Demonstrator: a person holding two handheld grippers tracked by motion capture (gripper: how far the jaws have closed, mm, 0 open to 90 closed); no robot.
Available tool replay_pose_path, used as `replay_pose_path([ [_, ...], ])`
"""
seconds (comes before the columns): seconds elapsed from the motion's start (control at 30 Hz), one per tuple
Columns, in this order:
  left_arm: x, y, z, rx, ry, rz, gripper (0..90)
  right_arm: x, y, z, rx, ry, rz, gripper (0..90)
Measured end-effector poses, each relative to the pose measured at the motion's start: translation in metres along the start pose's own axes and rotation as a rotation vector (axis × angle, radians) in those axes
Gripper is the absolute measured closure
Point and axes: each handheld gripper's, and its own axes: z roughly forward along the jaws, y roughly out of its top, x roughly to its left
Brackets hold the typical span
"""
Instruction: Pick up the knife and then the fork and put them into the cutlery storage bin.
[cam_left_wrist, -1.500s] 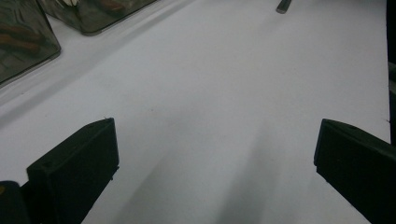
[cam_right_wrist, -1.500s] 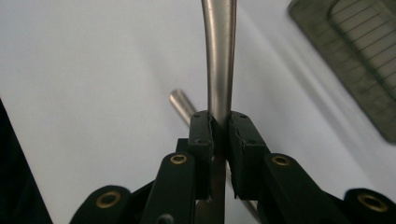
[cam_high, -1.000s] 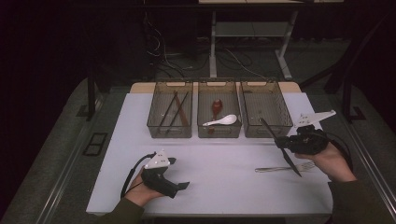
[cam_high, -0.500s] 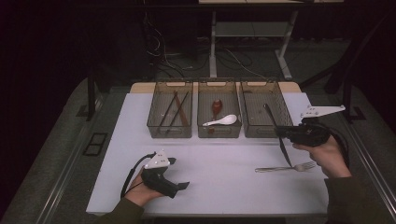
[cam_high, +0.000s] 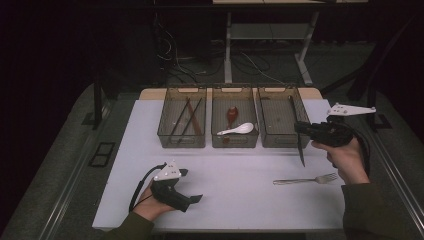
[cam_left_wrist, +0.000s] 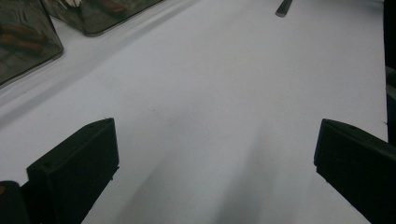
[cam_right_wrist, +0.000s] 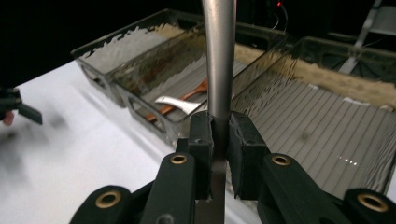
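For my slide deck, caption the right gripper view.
Right gripper clamps a metal utensil handle above the empty bin.

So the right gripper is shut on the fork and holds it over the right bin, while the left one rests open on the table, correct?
Not the fork. The right gripper is shut on a knife; the fork lies on the table, as the high view shows. The rest holds: it is over the right bin, and the left gripper rests open.

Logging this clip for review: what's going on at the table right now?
A person is sorting cutlery into three clear bins. The right gripper is shut on a table knife, holding it above the right-hand bin. A fork lies on the white table. The left gripper rests open near the front edge.
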Motion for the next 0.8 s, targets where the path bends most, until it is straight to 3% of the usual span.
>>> replay_pose_path([
  [0.33,0.003,-0.002,-0.002,-0.03,0.002,-0.008,0.0,-0.009,0.028,0.003,-0.052,-0.039,0.004,79.7],
  [0.8,0.003,-0.003,-0.003,-0.025,0.0,-0.008,0.0,-0.027,0.074,0.008,-0.108,-0.093,0.001,79.7],
])
